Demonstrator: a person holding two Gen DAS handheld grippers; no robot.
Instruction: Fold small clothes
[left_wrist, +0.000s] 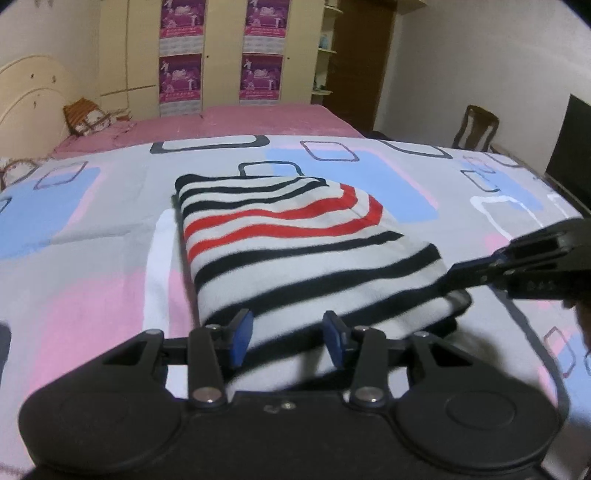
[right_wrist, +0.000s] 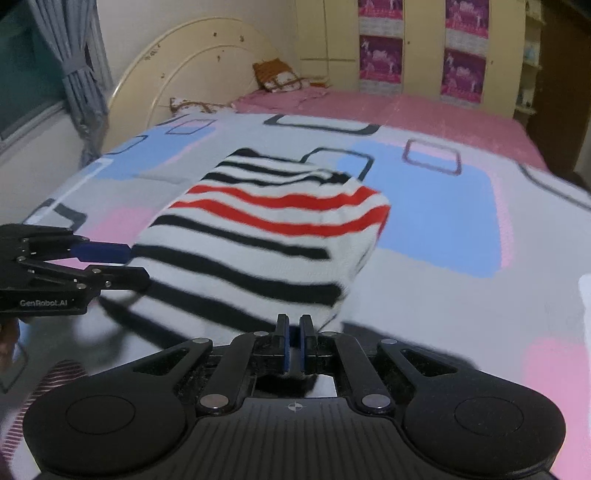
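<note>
Left claw (left_wrist: 288, 338) astride striped garment's (left_wrist: 295, 240) near edge.

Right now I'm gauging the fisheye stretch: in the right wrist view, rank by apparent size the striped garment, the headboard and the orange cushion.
1. striped garment, though nearness to the camera inflates it.
2. headboard, partly hidden by the bed.
3. orange cushion, clearly smallest.

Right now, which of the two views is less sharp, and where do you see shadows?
Right wrist view: the striped garment is smeared by motion blur, and dark shadows lie on the bedsheet beside its near edge. Left wrist view: sharper, slightly soft at the garment's near edge; the right gripper is in shadow. Both views bend at the edges, fisheye.
</note>
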